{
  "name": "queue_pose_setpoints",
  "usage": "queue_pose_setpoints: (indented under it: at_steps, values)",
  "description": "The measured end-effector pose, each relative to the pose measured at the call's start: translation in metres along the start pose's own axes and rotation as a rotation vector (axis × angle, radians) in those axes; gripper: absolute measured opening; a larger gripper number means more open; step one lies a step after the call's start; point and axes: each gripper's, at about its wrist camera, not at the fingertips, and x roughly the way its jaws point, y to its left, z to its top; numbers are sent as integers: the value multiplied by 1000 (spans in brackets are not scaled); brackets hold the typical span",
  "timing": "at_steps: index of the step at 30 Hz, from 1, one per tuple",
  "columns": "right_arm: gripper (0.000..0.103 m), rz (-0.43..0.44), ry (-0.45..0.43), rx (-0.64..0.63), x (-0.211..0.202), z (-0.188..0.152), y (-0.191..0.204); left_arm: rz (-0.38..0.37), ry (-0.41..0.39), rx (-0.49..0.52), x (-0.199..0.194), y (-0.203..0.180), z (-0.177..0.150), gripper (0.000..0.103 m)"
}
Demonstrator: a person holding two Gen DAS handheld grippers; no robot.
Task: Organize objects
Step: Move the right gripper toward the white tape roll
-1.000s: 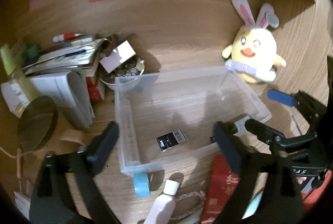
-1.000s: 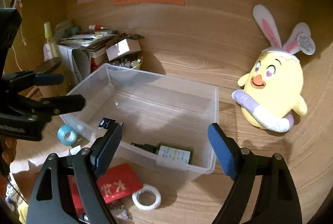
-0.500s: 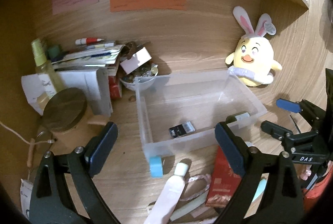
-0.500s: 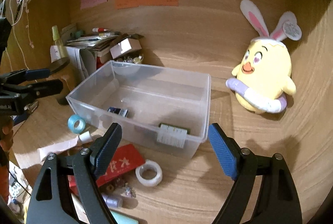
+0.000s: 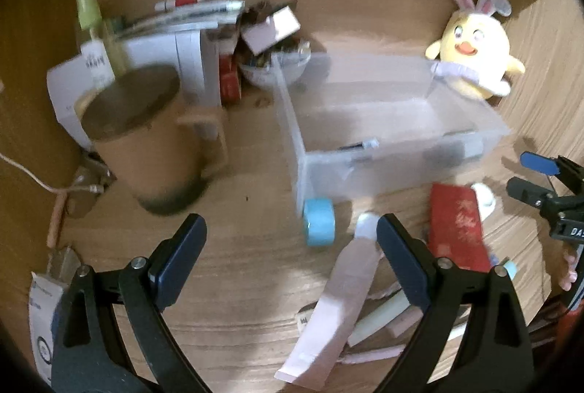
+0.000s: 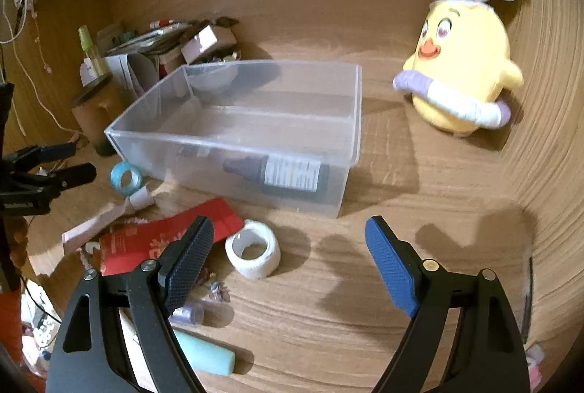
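Observation:
A clear plastic bin (image 6: 350, 123) stands mid-desk; it also shows in the left wrist view (image 5: 401, 170). A dark bottle with a white label (image 6: 288, 176) lies inside it. In front lie a blue tape roll (image 5: 319, 221) (image 6: 126, 177), a pink tube (image 5: 339, 305), a red packet (image 5: 456, 228) (image 6: 160, 236) and a white tape roll (image 6: 252, 249). My left gripper (image 5: 292, 247) is open and empty above the desk before the bin. My right gripper (image 6: 288, 258) is open and empty near the white roll.
A yellow bunny plush (image 6: 463, 64) sits right of the bin. A brown mug with a lid (image 5: 146, 137) stands left, with boxes, papers and a bowl of small items (image 5: 273, 64) behind. A pale green tube (image 6: 204, 353) and small vial (image 6: 186, 312) lie near the front.
Both grippers have pulled back and lowered from over the bin toward the front of the desk. The left view has swung left, bringing the mug close. Both stay open.

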Motion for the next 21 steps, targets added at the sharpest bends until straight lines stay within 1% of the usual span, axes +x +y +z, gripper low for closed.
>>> queue_pose_setpoints:
  at_steps: [3, 6, 10, 12, 14, 16, 17, 19, 21]
  values:
    - [83, 9, 18, 4, 6, -6, 1, -8, 38, -11, 15, 2, -6, 95]
    - [83, 18, 33, 10, 12, -10, 3, -13, 59, -22, 25, 3, -7, 95]
    - [83, 44, 55, 23, 21, -13, 4, -42, 74, -32, 33, 2, -5, 79]
    - [82, 48, 63, 18, 25, -12, 7, -51, 73, -32, 35, 0, -4, 77]
    - [79, 44, 70, 9, 29, -13, 10, -54, 75, -27, 38, -1, -3, 72]
    - [70, 54, 80, 3, 31, -13, 12, -65, 84, -22, 42, -3, -2, 63]
    - [68, 60, 86, -2, 32, -14, 13, -68, 87, -23, 43, -3, -1, 61]
    - [63, 58, 90, -14, 32, -16, 13, -76, 93, -24, 45, -4, -1, 53]
    - [59, 52, 97, -34, 32, -18, 14, -83, 99, -29, 47, -4, 0, 48]
